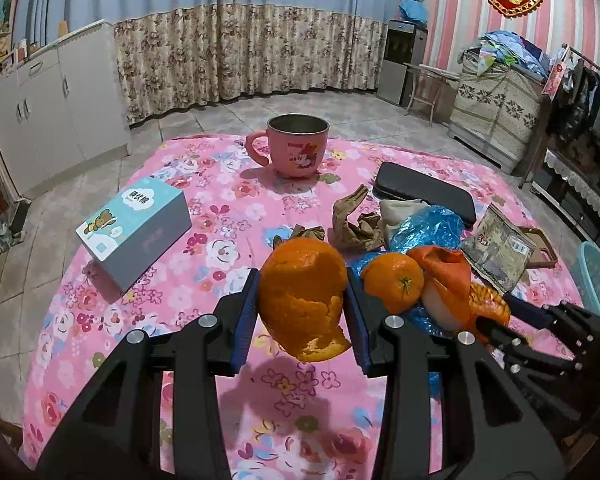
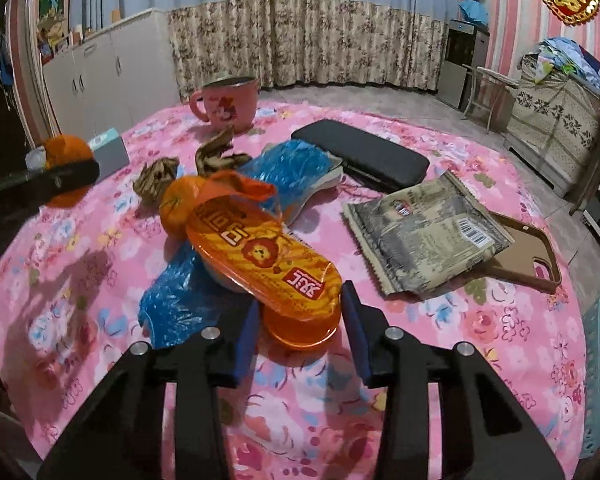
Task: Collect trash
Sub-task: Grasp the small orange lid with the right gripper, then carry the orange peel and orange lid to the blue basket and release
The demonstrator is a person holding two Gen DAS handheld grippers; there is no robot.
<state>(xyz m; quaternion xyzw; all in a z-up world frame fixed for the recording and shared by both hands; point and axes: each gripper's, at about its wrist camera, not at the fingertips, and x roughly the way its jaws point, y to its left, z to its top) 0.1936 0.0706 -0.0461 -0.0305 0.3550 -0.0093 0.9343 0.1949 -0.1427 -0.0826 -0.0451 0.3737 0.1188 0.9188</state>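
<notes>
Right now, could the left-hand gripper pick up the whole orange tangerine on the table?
Probably not yet: the left gripper is shut on a large piece of orange peel. The whole orange tangerine sits just beside it, unobstructed, so dropping the peel first should free it.

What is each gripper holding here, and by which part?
Left gripper: orange peel, clamped across its sides. Right gripper: closing around the near end of the orange plastic cup; contact unclear.
</notes>
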